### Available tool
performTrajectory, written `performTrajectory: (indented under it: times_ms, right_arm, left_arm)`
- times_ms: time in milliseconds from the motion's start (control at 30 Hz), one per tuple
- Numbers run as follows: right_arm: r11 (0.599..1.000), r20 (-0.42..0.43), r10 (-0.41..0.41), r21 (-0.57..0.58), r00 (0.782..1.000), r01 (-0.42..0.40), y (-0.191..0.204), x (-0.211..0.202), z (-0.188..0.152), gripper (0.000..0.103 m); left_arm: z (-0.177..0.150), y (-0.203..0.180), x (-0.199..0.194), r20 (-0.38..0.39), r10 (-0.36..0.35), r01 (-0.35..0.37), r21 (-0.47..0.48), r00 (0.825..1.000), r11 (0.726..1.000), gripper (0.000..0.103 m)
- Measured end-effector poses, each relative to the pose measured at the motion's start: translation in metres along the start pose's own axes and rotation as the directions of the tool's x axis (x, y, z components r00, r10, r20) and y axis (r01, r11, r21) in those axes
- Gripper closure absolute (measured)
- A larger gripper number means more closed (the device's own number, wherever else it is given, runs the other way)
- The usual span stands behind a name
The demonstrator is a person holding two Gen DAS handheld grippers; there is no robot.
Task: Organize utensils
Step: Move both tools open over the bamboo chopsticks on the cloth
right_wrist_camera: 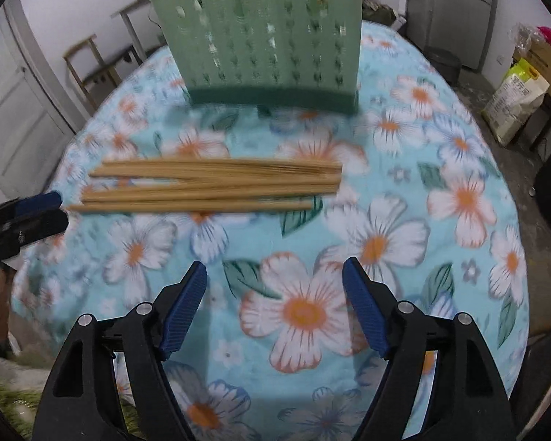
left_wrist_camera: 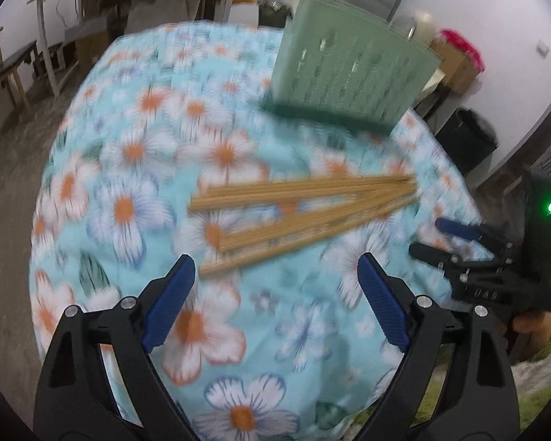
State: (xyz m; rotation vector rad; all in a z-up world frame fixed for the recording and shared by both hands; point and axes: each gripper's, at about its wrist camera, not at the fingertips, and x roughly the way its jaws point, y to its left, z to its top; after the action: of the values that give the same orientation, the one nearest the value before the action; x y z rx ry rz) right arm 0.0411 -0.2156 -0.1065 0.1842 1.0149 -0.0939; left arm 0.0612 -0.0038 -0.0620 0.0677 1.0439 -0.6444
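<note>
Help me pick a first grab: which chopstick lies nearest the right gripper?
The bottom chopstick of the bundle, on the edge facing the right gripper; the others lie beyond it, toward the green holder.

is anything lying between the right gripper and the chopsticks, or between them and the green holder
Nothing visible does. Only bare floral tablecloth lies between the open right gripper and the bundle of wooden chopsticks, and between those and the pale green perforated plastic holder behind them.
</note>
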Motion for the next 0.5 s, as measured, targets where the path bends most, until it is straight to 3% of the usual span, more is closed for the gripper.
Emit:
performTrajectory:
  times_ms: [133, 267, 500]
  right_arm:
    - [1.0, 0.01, -0.02, -0.02, 1.0, 0.02, 0.008, 0.006, -0.004, 0.017]
    - [0.999, 0.005, -0.032, -0.037, 0.999, 0.032, 0.015, 0.009, -0.007, 0.006]
    - [0.997, 0.043, 0.06, 0.05, 0.997, -0.062, -0.002, 0.001, -0.012, 0.006]
  left_arm:
    - [-0.008, 0.0, 0.018, -0.05, 0.042, -0.042, 0.0, 0.998, 0.999, 0.017]
    - [-0.009, 0.001, 0.024, -0.062, 0.038, -0.039, -0.019, 0.997, 0.999, 0.008]
    - [-0.012, -0.011, 0.031, -0.082, 0.117, -0.114, 0.039, 0.99, 0.993, 0.008]
